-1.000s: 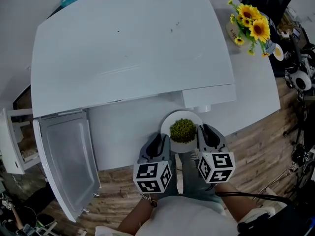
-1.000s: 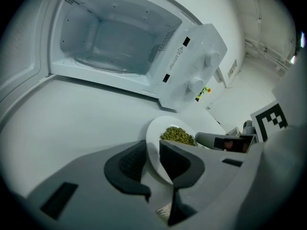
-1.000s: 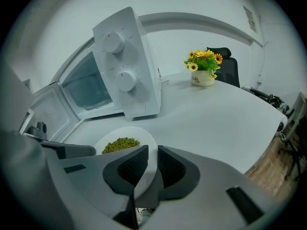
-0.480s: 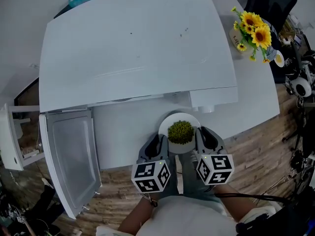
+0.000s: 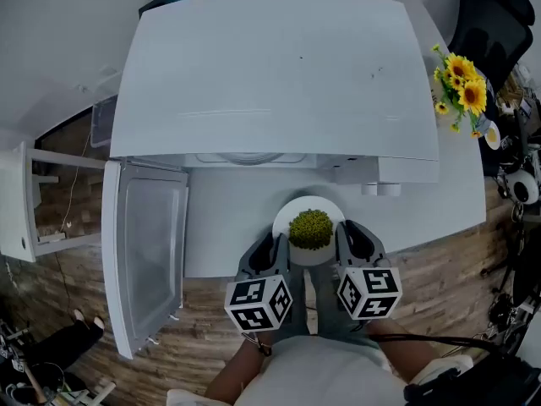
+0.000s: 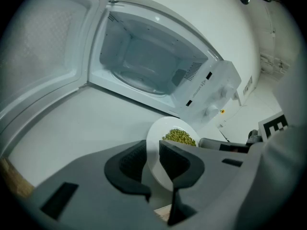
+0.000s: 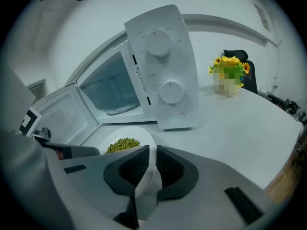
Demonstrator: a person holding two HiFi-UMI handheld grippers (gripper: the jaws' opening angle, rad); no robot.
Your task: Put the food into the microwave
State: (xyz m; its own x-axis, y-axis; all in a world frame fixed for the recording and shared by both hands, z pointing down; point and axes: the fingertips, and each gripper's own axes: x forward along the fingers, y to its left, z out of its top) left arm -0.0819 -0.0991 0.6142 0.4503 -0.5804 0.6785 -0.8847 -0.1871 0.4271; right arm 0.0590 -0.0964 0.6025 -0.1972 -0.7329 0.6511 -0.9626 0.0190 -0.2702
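Observation:
A white plate (image 5: 328, 211) with a heap of green peas (image 5: 310, 228) hangs just above the table in front of the white microwave (image 5: 270, 74). My left gripper (image 5: 279, 252) is shut on the plate's left rim (image 6: 152, 147). At the right rim (image 7: 149, 176) my right gripper (image 5: 344, 242) is shut too. The microwave door (image 5: 148, 248) stands swung open to the left, and the cavity (image 6: 144, 63) with its glass turntable shows empty. The peas (image 6: 181, 137) lie piled at the plate's centre (image 7: 121, 145).
The microwave's control panel with two knobs (image 7: 165, 63) is right of the cavity. A vase of sunflowers (image 5: 465, 96) stands at the table's right end. An office chair (image 5: 499, 24) is beyond it. The white table's (image 5: 228, 218) front edge runs under the grippers; wooden floor below.
The head view has swung so the microwave and its open door sit more centred and to the right. The plate stays held in both grippers, at nearly the same spot.

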